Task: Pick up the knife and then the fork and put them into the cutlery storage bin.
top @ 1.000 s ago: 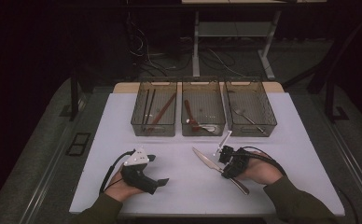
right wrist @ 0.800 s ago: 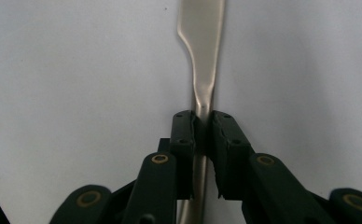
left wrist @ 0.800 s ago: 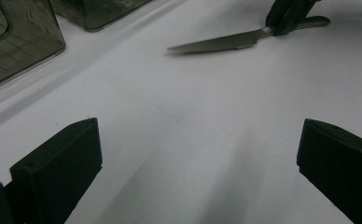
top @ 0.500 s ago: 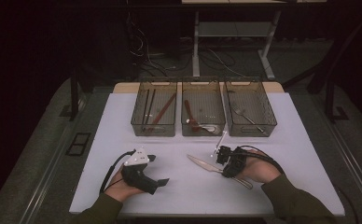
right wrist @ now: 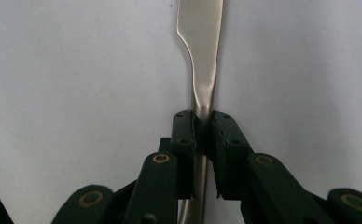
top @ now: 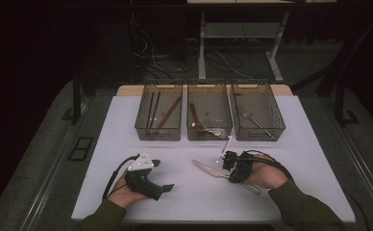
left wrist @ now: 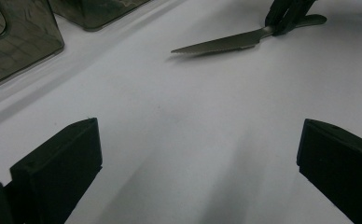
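The right gripper (right wrist: pixel 202 122) has just been closing its jaws, and in the right gripper view they now pinch the neck of a slim silver table knife with a serrated blade (right wrist: pixel 202 56), where blade meets handle. The knife lies flat on the white surface (top: pixel 194 202), near its front edge and a little right of the middle, blade tip pointing toward the left front corner and handle trailing under the person's right hand (top: pixel 266 175). So the step in hand looks like the pick-up: the grasp is made, the lift not yet begun. The left gripper (top: pixel 161 174) rests near the front left part of the surface with its jaws wide apart and nothing between them. Three smoky transparent plastic bins (top: pixel 257 85) stand in a row along the back edge, each already holding cutlery. The next move probably calls for a straight lift that keeps the knife level, then a carry to whichever bin suits knives; the thin neck could pivot in the pads if tilted.
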{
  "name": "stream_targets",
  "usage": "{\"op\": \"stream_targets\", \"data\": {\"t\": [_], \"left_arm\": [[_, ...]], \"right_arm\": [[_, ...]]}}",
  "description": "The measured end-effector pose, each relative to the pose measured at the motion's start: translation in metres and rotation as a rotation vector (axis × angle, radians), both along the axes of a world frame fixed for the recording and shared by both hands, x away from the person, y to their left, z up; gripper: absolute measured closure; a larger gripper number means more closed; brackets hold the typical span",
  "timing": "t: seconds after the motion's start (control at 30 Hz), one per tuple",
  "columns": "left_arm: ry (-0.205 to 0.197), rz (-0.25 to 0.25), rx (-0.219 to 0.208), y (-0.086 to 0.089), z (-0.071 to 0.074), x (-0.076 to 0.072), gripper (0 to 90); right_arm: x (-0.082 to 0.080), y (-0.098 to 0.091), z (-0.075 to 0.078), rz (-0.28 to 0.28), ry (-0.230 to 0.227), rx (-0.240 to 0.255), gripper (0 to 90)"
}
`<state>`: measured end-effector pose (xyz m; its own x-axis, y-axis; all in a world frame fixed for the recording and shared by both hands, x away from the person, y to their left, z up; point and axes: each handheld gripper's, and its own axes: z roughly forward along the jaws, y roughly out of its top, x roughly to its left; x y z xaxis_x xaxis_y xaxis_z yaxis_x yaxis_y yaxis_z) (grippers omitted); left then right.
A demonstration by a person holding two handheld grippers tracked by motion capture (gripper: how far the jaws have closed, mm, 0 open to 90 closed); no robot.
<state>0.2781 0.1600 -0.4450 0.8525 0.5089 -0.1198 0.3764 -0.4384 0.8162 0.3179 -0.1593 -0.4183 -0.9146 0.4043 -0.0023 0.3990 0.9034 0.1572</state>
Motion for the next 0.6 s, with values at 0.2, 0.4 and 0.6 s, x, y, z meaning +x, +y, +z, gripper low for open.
{"op": "stream_targets", "data": {"t": [0.2,0.4,0.6], "left_arm": [[0.0,-0.001,0.002,0.0,0.0,0.0,0.0],[0.001,-0.001,0.002,0.0,0.0,0.0,0.0],[0.0,0.002,-0.002,0.0,0.0,0.0,0.0]], "right_arm": [[0.001,-0.006,0.001,-0.004,-0.019,0.057,79.3],[0.004,-0.013,0.007,-0.037,-0.04,0.129,79.4],[0.007,-0.024,0.014,-0.06,-0.098,0.219,79.4]]}}
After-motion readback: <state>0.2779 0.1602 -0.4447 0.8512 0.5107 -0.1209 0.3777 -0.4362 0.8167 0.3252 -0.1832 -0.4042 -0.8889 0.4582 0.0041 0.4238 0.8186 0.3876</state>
